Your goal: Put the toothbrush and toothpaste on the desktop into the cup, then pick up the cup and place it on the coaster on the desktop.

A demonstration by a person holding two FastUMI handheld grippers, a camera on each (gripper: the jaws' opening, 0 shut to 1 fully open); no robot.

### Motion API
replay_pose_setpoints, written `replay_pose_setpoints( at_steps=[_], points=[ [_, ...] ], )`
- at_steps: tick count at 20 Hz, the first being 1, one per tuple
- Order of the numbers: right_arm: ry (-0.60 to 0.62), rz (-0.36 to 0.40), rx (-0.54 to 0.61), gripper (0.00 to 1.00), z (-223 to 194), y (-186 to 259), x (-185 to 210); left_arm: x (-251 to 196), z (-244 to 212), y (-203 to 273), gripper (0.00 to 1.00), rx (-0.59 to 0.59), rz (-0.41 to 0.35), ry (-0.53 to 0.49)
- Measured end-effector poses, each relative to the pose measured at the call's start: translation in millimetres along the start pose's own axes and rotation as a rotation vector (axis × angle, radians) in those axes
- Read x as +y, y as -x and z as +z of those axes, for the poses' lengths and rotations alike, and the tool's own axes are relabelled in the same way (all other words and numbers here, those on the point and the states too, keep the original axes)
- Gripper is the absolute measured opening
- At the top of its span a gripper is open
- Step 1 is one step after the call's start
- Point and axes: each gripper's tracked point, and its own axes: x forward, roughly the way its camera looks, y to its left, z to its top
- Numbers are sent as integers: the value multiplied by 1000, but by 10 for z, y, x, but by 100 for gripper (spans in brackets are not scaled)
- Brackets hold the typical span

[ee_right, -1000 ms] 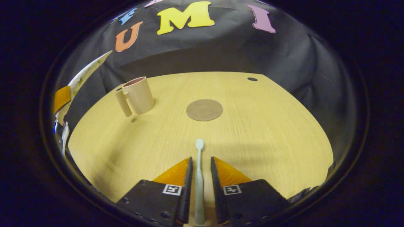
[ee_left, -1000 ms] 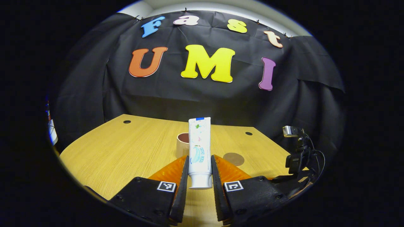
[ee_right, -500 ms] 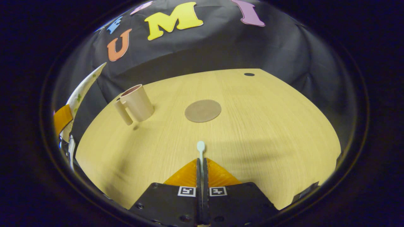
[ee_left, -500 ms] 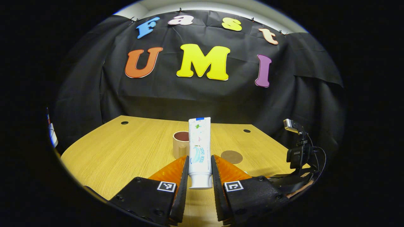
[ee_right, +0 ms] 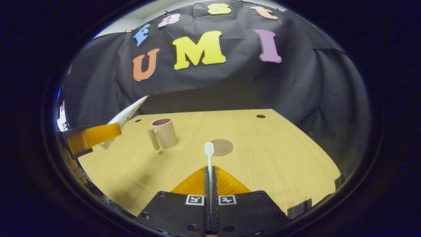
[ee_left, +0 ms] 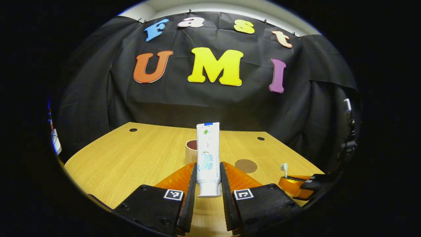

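Observation:
My left gripper [ee_left: 208, 169] is shut on a white toothpaste tube [ee_left: 208, 154], held upright above the wooden desktop [ee_left: 131, 154] with its cap end down. Behind the tube stands the beige cup [ee_left: 190, 149], partly hidden. My right gripper [ee_right: 210, 171] is shut on a pale toothbrush [ee_right: 209, 153] whose head points forward above the desk. The right gripper view shows the cup [ee_right: 163, 133] with its handle toward me, left of the round brown coaster [ee_right: 221, 147]. In the left gripper view the coaster [ee_left: 245, 165] lies right of the cup, and the right gripper [ee_left: 289, 180] with the toothbrush [ee_left: 284, 168] is at the right.
Small dark holes [ee_right: 260, 116] sit near the desk's far corners. The black cloth wall closes off the back and sides. In the right gripper view the left gripper [ee_right: 93, 135] and the toothpaste tube [ee_right: 126, 114] reach in from the left edge.
The right gripper closed on the toothbrush and lifted it off the desk, tilting up. The left gripper kept holding the toothpaste almost still.

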Motion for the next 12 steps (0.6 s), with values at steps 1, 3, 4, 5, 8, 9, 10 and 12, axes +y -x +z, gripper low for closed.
replay_pose_setpoints(
  at_steps=[1, 3, 4, 5, 8, 9, 10, 12],
  points=[
    [18, -10, -33, 1, 81, 71, -4, -5, -18, -1, 42, 8, -3, 7],
    [34, -9, -77, 1, 185, 196, 29, -45, -32, -4, 42, 11, -18, 9],
    [35, 0, -83, 1, 193, 233, 55, -51, -16, -6, 42, 5, -19, 8],
    [35, 15, -84, 1, 200, 263, 88, -63, -7, -3, 42, 1, -21, 4],
    [55, 31, -108, 0, 248, 337, 79, -84, 53, 11, 42, -25, -37, -6],
    [52, 38, -119, 0, 252, 360, 86, -80, 72, 6, 42, -39, -38, -4],
    [47, 42, -123, 0, 258, 366, 81, -55, 68, -7, 42, -41, -35, 0],
    [37, 44, -130, 0, 263, 381, 37, -13, 50, -16, 42, -23, -23, 6]
  ],
)
